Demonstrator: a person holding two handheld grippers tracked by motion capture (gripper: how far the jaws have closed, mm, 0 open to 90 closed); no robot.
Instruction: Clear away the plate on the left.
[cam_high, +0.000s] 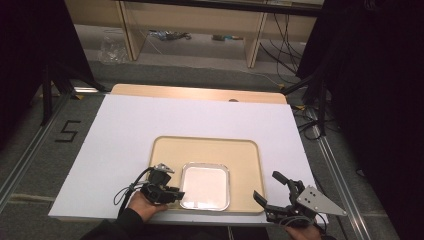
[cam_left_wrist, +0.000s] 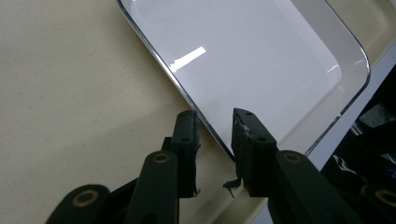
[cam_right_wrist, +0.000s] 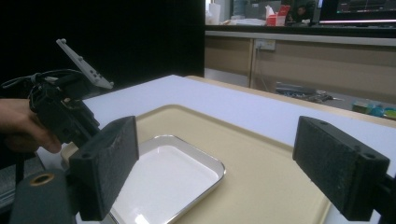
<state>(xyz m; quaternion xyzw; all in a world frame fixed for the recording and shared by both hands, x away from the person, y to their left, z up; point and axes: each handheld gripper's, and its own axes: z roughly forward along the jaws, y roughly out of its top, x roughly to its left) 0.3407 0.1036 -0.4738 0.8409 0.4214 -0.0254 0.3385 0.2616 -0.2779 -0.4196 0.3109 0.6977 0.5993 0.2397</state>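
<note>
Both claws we see at the near table edge: our left gripper (cam_high: 176, 192) has its jaws set a little apart astride the left rim of one shiny square metal tray (cam_high: 205, 186), not clamped; our right gripper (cam_high: 268, 189) stands wide open, empty, just right of one beige rounded plastic serving tray (cam_high: 245, 155). The metal tray lies flat on it, near front, nearly square. Below is a white board (cam_high: 125, 140) over a wooden table (cam_high: 200, 93); around are grey floor, cables, black curtains.
</note>
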